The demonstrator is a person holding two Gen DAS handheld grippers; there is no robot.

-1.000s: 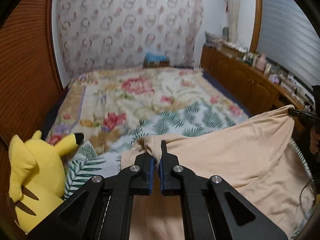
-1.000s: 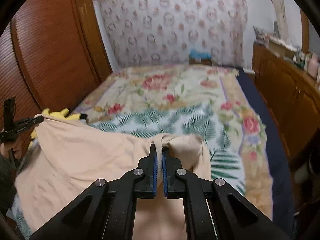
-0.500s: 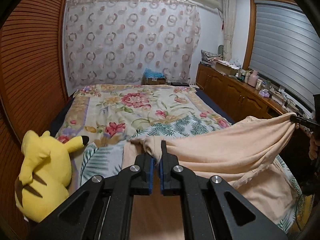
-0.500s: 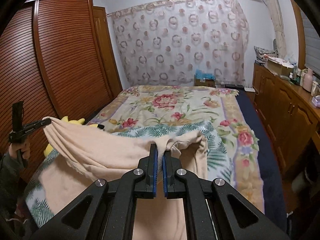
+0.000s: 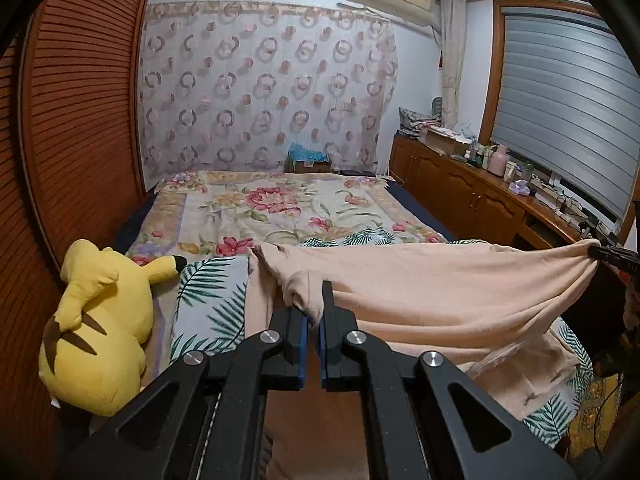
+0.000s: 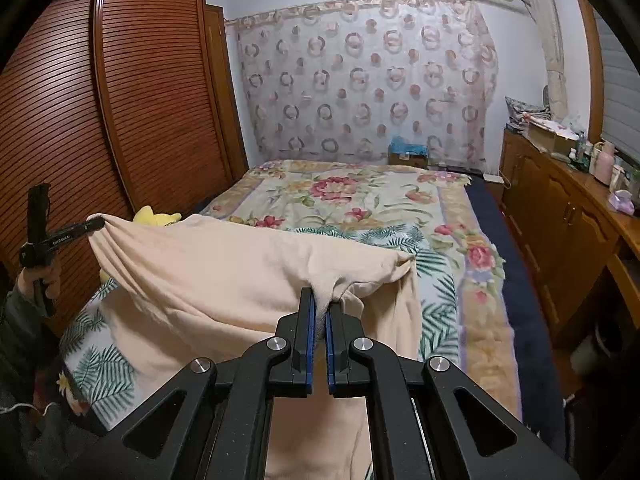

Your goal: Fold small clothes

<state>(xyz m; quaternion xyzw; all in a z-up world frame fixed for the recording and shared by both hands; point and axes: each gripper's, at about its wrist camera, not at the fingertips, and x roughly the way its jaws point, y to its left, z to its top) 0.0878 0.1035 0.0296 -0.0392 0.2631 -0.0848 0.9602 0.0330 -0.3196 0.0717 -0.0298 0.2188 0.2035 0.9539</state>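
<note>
A peach cloth garment [image 5: 440, 288] hangs stretched between my two grippers above the near end of the bed. My left gripper [image 5: 313, 308] is shut on one top corner of it. My right gripper [image 6: 319, 304] is shut on the other top corner. In the right wrist view the garment [image 6: 224, 272] sags from the left gripper [image 6: 94, 224] at far left down to my jaws. In the left wrist view the right gripper [image 5: 612, 254] holds the far corner at the right edge. The lower part drapes onto the bed.
The bed [image 5: 280, 212] carries a floral and fern quilt. A yellow plush toy [image 5: 100, 320] lies at its left edge beside the slatted wooden wardrobe [image 6: 140, 100]. A wooden cabinet [image 6: 568, 216] with clutter runs along the right wall. A box [image 5: 310, 162] stands at the bed's far end.
Both grippers have risen with the garment and tilted up, lifting its top edge off the bed. The cloth now hangs taut between them, with more of the room in view.
</note>
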